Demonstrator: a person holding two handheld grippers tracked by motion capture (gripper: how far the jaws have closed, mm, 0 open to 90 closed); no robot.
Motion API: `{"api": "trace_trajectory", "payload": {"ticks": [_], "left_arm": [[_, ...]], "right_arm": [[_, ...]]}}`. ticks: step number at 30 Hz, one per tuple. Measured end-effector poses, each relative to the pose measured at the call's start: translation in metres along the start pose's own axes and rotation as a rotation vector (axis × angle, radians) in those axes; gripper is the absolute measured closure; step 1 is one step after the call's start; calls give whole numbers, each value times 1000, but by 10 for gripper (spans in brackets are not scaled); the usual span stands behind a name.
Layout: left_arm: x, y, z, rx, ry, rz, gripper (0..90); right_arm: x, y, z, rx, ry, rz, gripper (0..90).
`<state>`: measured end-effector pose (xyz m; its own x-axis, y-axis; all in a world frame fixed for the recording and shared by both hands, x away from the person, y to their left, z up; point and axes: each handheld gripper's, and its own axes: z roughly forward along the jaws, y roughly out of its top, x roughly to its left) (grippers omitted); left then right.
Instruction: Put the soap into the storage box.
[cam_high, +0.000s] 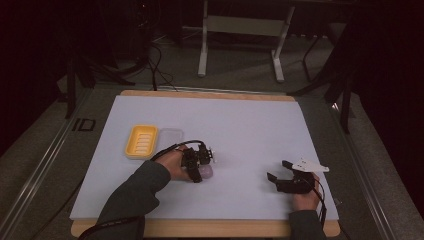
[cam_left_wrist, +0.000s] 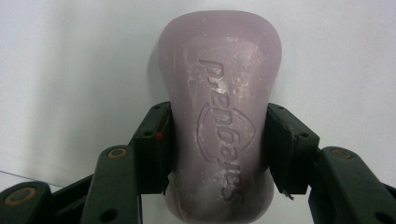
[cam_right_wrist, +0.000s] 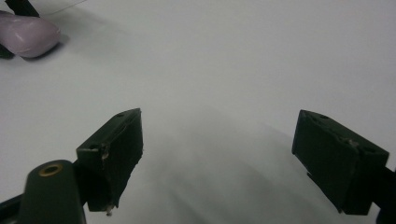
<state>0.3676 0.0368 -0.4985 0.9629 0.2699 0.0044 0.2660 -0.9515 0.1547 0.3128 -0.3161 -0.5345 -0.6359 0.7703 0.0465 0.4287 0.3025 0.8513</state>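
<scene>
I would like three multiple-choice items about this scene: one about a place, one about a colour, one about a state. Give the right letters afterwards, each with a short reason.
1. Where does the yellow soap dish lie on the white mat?
A. near the mat's right edge
B. on the left part, beyond the left gripper
C. under the right gripper

2. What colour is the soap bar?
A. pale purple
B. green
C. orange

3. What is the state of the right gripper?
A. shut on the soap bar
B. shut on nothing
C. open, holding nothing

Answers:
1 B: the high view shows the dish on the mat's left part, farther from the person than the left gripper.
2 A: the left gripper view shows a pale purple bar.
3 C: the right gripper view shows its jaws wide apart over bare mat.
</scene>
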Motion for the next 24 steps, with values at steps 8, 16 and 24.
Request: {"api": "trace_trajectory", "payload": {"ticks": [8,16,24], "left_arm": [[0,0,0,-2,0,-18,479],[0,1,-1,7,-6,-43,482],[1,0,-7,-14,-2,-51,486]], "right_arm": [[0,0,0,-1,-1,0,161],[0,0,0,-1,-1,0,161],[0,0,0,0,0,0,160]]}}
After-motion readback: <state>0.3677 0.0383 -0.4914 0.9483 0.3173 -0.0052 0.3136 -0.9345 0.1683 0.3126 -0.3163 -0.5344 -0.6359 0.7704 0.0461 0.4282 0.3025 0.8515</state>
